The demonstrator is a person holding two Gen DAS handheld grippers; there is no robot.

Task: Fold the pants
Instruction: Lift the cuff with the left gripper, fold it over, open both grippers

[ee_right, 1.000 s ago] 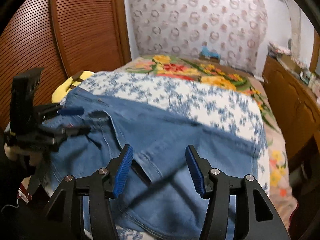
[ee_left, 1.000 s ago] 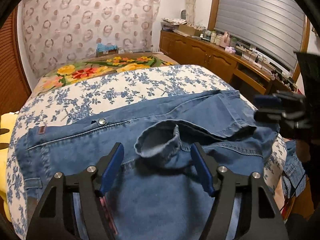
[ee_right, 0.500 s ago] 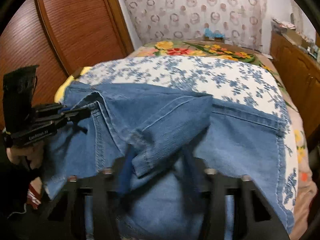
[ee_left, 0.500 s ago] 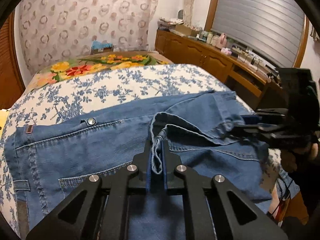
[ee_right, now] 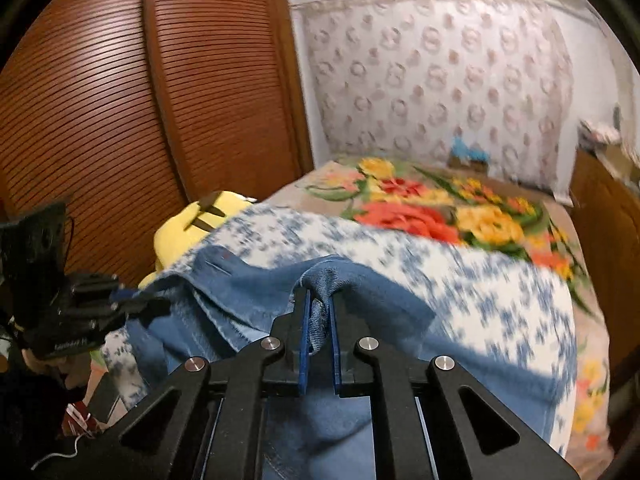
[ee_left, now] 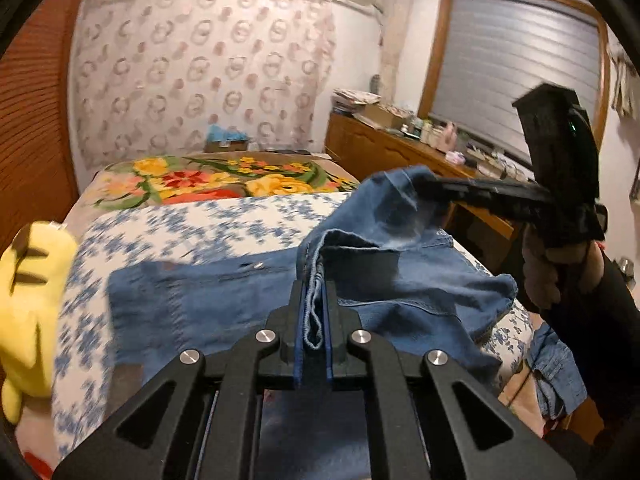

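Pants [ee_left: 224, 304] of blue denim lie across the near end of the bed [ee_left: 192, 224], partly lifted. Left gripper [ee_left: 314, 312] and right gripper [ee_right: 318, 316] each have jaws clamped on a denim edge. Carrying both edges level should keep the fold straight.

Matt blue denim pants [ee_left: 420, 280], frayed at the hem; slatted brown wood doors [ee_right: 100, 100].

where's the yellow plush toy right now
The yellow plush toy sits at the far left edge of the left wrist view, beside the blue floral bedspread; in the right wrist view it lies between the bed and the wooden louvered doors.
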